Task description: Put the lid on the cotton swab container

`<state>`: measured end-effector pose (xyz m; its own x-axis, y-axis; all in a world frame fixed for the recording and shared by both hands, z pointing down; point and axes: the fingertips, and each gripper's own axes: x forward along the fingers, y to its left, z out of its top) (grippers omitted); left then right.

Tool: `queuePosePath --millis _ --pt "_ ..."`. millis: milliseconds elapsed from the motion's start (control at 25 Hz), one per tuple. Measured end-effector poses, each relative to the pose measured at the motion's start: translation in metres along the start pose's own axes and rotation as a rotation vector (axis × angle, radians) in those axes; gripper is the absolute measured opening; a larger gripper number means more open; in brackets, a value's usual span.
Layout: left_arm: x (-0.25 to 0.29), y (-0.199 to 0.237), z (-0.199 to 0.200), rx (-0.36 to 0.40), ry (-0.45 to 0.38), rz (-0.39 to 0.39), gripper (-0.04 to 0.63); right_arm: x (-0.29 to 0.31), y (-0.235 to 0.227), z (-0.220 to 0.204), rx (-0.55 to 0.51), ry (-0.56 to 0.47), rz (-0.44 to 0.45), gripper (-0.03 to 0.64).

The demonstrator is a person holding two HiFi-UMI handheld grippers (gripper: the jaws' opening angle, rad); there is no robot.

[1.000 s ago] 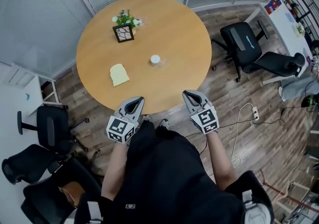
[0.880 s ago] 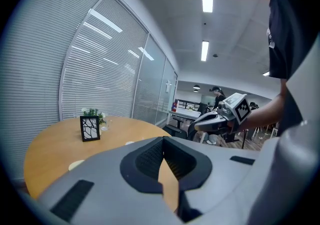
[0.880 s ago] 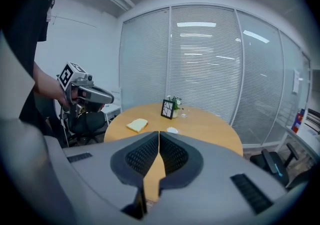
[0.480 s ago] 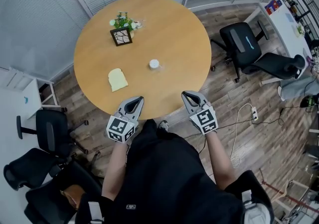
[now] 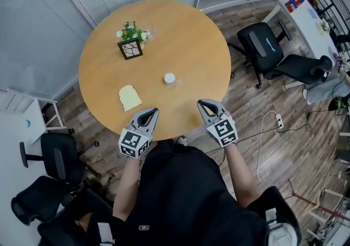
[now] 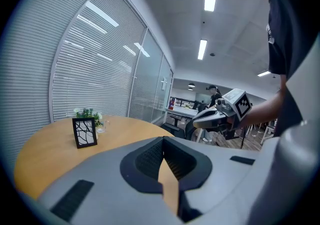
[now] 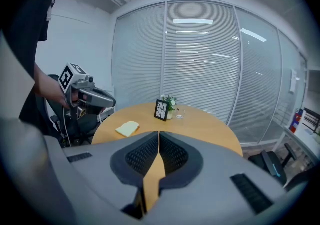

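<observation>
- left tongs (image 5: 147, 113) and right tongs (image 5: 206, 106) both clenched on nothing, held side by side over the near edge of the round light-wood table (image 5: 191, 37); reads as a ready pose, nothing picked yet
- small white round cotton swab container (image 5: 170, 78) stands near table centre, far of both tongs and well apart from them
- too small to tell if its lid is on; no separate lid visible
- pale yellow flat slice-shaped piece (image 5: 130, 97) lies left of it; black patterned picture frame (image 5: 130, 48) and small flowering plant (image 5: 130, 30) sit far left, out of the reach path
- next move likely: open up, reach toward centre
</observation>
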<state>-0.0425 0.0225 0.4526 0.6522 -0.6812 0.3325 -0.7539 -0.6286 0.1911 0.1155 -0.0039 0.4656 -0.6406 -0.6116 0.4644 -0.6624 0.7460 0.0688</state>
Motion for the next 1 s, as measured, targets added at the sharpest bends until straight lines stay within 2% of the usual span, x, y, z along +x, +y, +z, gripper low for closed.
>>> queuePosePath --millis 520,1000 --pt "0.018 0.041 -0.007 0.027 0.022 -0.098 0.006 0.039 0.002 0.000 0.018 0.022 -0.070 0.005" --pt "0.045 0.060 -0.027 0.012 0.065 -0.102 0.006 0.060 0.000 -0.010 0.008 0.067 -0.030 0.005"
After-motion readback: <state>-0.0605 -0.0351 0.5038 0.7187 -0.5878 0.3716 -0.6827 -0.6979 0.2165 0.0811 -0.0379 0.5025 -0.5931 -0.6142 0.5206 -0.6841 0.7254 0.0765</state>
